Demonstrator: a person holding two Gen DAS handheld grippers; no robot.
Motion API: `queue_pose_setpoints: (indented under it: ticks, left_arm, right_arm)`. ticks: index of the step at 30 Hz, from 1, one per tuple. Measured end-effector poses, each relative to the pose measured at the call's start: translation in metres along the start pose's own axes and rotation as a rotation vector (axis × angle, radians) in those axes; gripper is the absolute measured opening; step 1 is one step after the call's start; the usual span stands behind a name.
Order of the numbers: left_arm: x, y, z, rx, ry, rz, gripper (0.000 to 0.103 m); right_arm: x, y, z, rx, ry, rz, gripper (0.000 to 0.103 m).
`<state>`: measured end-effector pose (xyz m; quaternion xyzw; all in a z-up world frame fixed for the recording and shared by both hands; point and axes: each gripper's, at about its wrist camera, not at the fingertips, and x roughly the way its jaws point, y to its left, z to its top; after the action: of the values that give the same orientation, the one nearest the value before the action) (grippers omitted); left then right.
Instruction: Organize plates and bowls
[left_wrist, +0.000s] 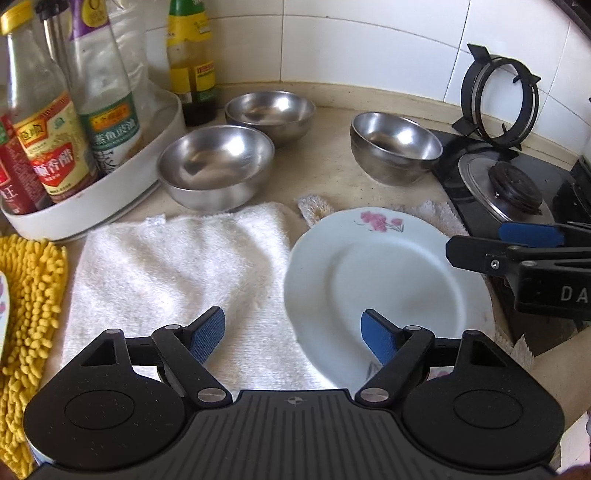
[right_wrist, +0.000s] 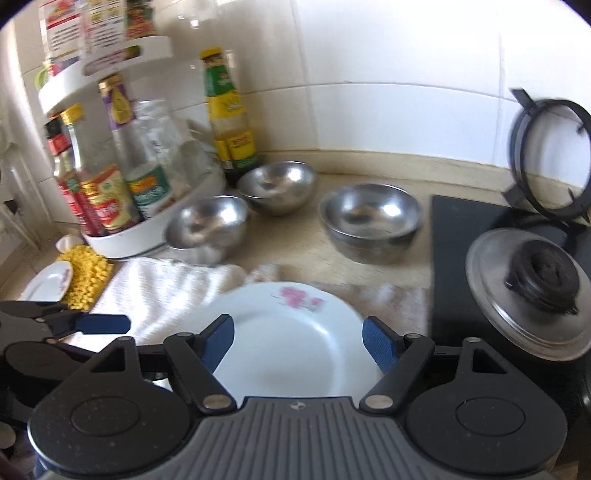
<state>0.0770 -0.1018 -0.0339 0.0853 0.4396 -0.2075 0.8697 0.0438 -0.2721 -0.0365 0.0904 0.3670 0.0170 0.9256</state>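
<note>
I take the white towel (left_wrist: 177, 280) as my landmark, spread flat on the beige counter (left_wrist: 325, 173). The flowered plate (left_wrist: 373, 291) lies at the towel's right edge, partly on it, its pink blossoms on the far rim.

My left gripper (left_wrist: 293, 338) hangs over the towel's near right corner with its jaws spread wide and nothing between them. One blue pad (left_wrist: 208, 334) sits above bare towel, and the other blue pad (left_wrist: 380, 339) sits above the plate's near left rim; I cannot tell whether it touches. My right gripper (right_wrist: 298, 341) hovers over the plate's near half, jaws equally wide, empty, with the plate's well showing between the pads. In the left wrist view its tip (left_wrist: 476, 251) reaches the plate's right rim.

Counting, big to small: one stove top (left_wrist: 517, 184) right of the towel, with one steel lid (left_wrist: 506, 188) on it and one black ring (left_wrist: 506, 96) leaning upright behind. One white turntable (left_wrist: 103, 184) of bottles beyond the towel's left corner. One yellow mat (left_wrist: 29, 317) left of the towel. Three steel bowls beyond the towel: the near bowl (left_wrist: 216, 166) just past its far edge, the back bowl (left_wrist: 269, 114) behind that, the right bowl (left_wrist: 395, 151) well apart toward the stove. Two plates in all: the second plate (right_wrist: 48, 282) lies past the yellow mat.
</note>
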Motion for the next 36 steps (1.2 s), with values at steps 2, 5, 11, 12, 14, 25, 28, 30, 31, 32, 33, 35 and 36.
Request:
queue_pose_setpoints:
  ticks: [2, 5, 11, 12, 14, 25, 28, 30, 31, 32, 33, 35, 36]
  left_arm:
    - [-0.006, 0.008, 0.001, 0.004, -0.011, 0.012, 0.086]
    - [-0.018, 0.032, -0.003, -0.02, -0.034, 0.043, 0.087]
    - [-0.04, 0.104, -0.02, -0.126, -0.032, 0.176, 0.087]
    - [-0.044, 0.118, -0.023, -0.148, -0.031, 0.201, 0.087]
    - [-0.051, 0.146, -0.029, -0.193, -0.027, 0.251, 0.087]
    - [-0.07, 0.272, -0.062, -0.344, 0.009, 0.428, 0.087]
    - [-0.068, 0.293, -0.064, -0.358, 0.016, 0.446, 0.087]
    - [-0.065, 0.304, -0.066, -0.372, 0.02, 0.448, 0.086]
    - [-0.065, 0.309, -0.066, -0.379, 0.019, 0.444, 0.086]
    - [-0.064, 0.314, -0.067, -0.387, 0.019, 0.44, 0.084]
    - [-0.06, 0.318, -0.067, -0.393, 0.021, 0.432, 0.082]
    - [-0.056, 0.325, -0.068, -0.402, 0.031, 0.414, 0.077]
    - [-0.054, 0.327, -0.069, -0.4, 0.033, 0.414, 0.076]
  right_arm:
    - [0.006, 0.018, 0.003, -0.022, 0.003, 0.059, 0.083]
    - [0.022, 0.051, 0.008, -0.067, 0.012, 0.119, 0.084]
    - [0.057, 0.127, 0.021, -0.161, 0.045, 0.278, 0.084]
    - [0.063, 0.141, 0.024, -0.178, 0.052, 0.301, 0.083]
    - [0.075, 0.166, 0.027, -0.205, 0.066, 0.343, 0.083]
    - [0.148, 0.272, 0.039, -0.267, 0.181, 0.456, 0.083]
    - [0.164, 0.288, 0.039, -0.25, 0.216, 0.5, 0.083]
    - [0.17, 0.296, 0.039, -0.269, 0.232, 0.521, 0.083]
    - [0.171, 0.3, 0.039, -0.287, 0.239, 0.515, 0.083]
    - [0.174, 0.304, 0.038, -0.299, 0.251, 0.521, 0.083]
    - [0.177, 0.307, 0.038, -0.306, 0.269, 0.532, 0.083]
    - [0.182, 0.314, 0.036, -0.323, 0.289, 0.529, 0.083]
    - [0.185, 0.317, 0.036, -0.329, 0.299, 0.524, 0.083]
